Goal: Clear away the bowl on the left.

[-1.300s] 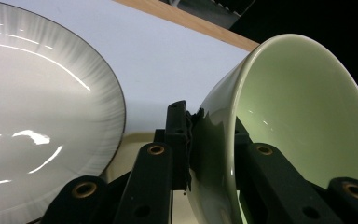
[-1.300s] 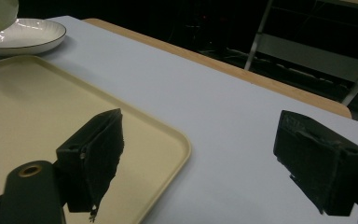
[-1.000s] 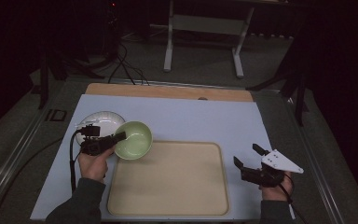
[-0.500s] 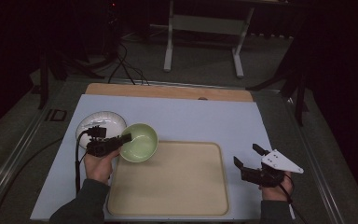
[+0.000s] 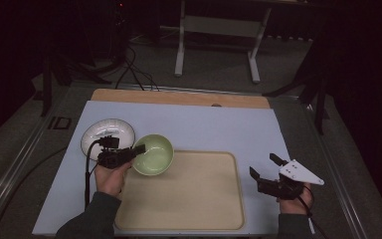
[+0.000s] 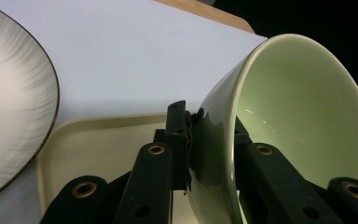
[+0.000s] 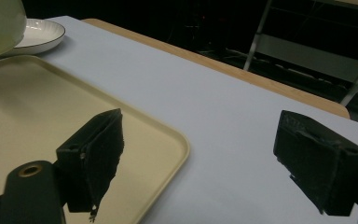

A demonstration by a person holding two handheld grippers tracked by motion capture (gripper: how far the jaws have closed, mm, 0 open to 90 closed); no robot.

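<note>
Green bowl [image 5: 153, 154]: empty, tilted, held over the upper left corner of the beige tray [image 5: 189, 209]. The left gripper [image 5: 138, 148] clamps its rim, one jaw inside, one outside. White plate [image 5: 107, 135]: empty, on the pale blue mat [image 5: 219, 124] just left of the bowl. In the left gripper view the bowl's [image 6: 289, 116] base is cut off. The right gripper [image 5: 263, 168] rests right of the tray, jaws wide apart, holding nothing. The right gripper view catches a sliver of the bowl [image 7: 0, 25].
</note>
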